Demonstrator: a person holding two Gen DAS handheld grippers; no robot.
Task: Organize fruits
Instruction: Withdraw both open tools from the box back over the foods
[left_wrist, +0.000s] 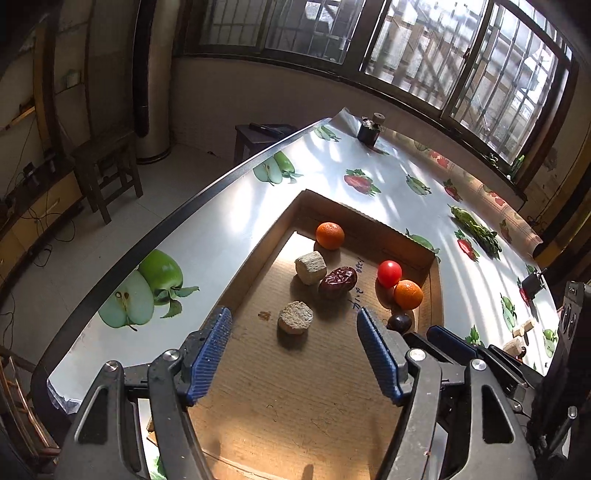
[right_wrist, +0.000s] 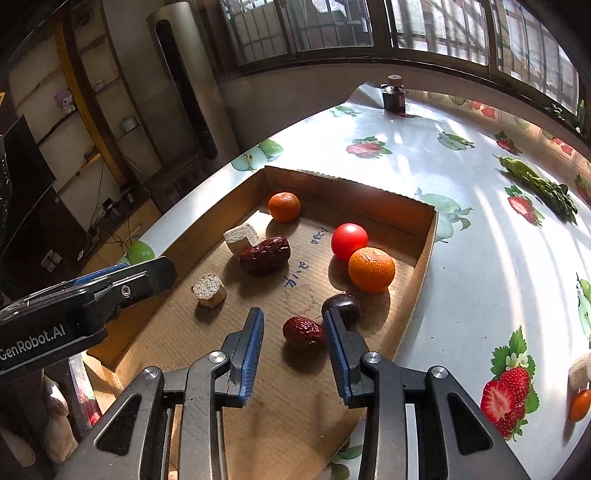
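Note:
A shallow cardboard tray (left_wrist: 369, 218) (right_wrist: 424, 266) lies on the table. Inside it are two oranges (left_wrist: 330, 235) (left_wrist: 408, 294), a red tomato (left_wrist: 389, 273), a dark plum (left_wrist: 399, 322), a red date (left_wrist: 338, 282) and two beige cut chunks (left_wrist: 310, 266). My left gripper (left_wrist: 293, 317) hangs open above the nearer chunk (left_wrist: 295, 317), holding nothing. My right gripper (right_wrist: 293, 317) is open low over the tray floor. A second red date (right_wrist: 304, 332) lies between its fingers, against the right pad and clear of the left one. The plum (right_wrist: 341, 306) sits just beyond the right fingertip.
The table wears a fruit-print cloth (right_wrist: 461, 258), with its metal edge (left_wrist: 166, 229) to the left. A dark jar (right_wrist: 393, 96) stands at the far end. A green vegetable (right_wrist: 539, 184) lies at the right. A beige piece (right_wrist: 580, 369) and a small orange fruit (right_wrist: 580, 404) lie outside the tray.

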